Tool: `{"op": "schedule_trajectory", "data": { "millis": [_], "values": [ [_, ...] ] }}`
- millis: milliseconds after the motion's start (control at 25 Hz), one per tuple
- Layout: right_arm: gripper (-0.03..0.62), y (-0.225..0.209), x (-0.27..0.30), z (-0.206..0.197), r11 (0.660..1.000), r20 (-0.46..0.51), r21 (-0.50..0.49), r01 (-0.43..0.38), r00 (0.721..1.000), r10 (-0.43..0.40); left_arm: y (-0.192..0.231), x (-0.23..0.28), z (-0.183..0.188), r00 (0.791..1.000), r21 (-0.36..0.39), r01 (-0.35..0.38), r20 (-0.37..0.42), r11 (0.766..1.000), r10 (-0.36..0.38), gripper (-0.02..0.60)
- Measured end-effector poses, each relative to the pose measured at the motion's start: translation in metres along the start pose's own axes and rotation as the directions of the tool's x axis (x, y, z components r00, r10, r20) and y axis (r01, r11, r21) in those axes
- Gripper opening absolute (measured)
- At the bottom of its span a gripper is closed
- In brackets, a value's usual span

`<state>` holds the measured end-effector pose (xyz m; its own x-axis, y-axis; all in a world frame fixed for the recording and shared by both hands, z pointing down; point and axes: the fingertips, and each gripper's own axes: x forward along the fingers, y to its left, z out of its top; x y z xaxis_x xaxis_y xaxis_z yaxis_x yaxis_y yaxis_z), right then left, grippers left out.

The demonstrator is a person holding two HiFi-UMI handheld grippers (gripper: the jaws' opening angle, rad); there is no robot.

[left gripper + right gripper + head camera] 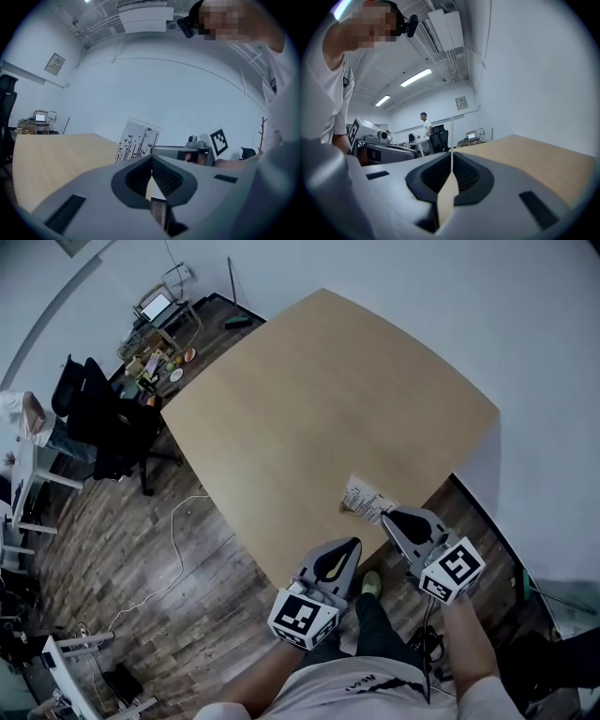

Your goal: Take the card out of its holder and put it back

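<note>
A white card with black plant and butterfly print (367, 498) stands in its clear holder near the front edge of the light wooden table (328, 399). The left gripper view shows the card (138, 140) upright just beyond the jaws. My left gripper (351, 547) hangs off the table's front edge, below and left of the card, shut with nothing in it (151, 157). My right gripper (387, 515) sits just right of the card, its tips close to the holder, also shut and empty (451, 153). The card does not show in the right gripper view.
Black office chairs (97, 418) and a cluttered desk (155, 360) stand left of the table. A white cable (178, 554) runs over the wooden floor. A white wall lies right of the table. A person (424, 124) stands far off in the room.
</note>
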<state>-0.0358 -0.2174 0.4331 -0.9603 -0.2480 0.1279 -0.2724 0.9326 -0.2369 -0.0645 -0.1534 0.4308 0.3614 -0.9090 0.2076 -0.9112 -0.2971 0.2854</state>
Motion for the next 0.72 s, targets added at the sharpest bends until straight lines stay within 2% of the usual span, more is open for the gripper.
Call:
{"op": "schedule_trajectory", "data": {
  "millis": [160, 320, 520, 720],
  "values": [
    [0.025, 0.022, -0.009, 0.024, 0.998, 0.028, -0.011, 0.056, 0.998, -0.056, -0.014, -0.021, 0.014, 0.999, 0.007, 0.051, 0.007, 0.999, -0.051, 0.014],
    [0.025, 0.065, -0.029, 0.035, 0.994, 0.055, -0.012, 0.108, 0.993, -0.107, -0.036, -0.062, 0.013, 0.995, 0.009, 0.099, 0.015, 0.995, -0.099, 0.014],
    [0.025, 0.088, -0.041, 0.077, 0.992, 0.089, -0.045, 0.119, 0.989, -0.114, -0.050, -0.079, 0.045, 0.989, 0.014, 0.143, 0.034, 0.990, -0.144, 0.014],
    [0.025, 0.107, -0.051, 0.093, 0.990, 0.104, -0.069, 0.127, 0.987, -0.119, -0.063, -0.099, 0.064, 0.982, 0.018, 0.179, 0.060, 0.984, -0.180, 0.012]
  ]
}}
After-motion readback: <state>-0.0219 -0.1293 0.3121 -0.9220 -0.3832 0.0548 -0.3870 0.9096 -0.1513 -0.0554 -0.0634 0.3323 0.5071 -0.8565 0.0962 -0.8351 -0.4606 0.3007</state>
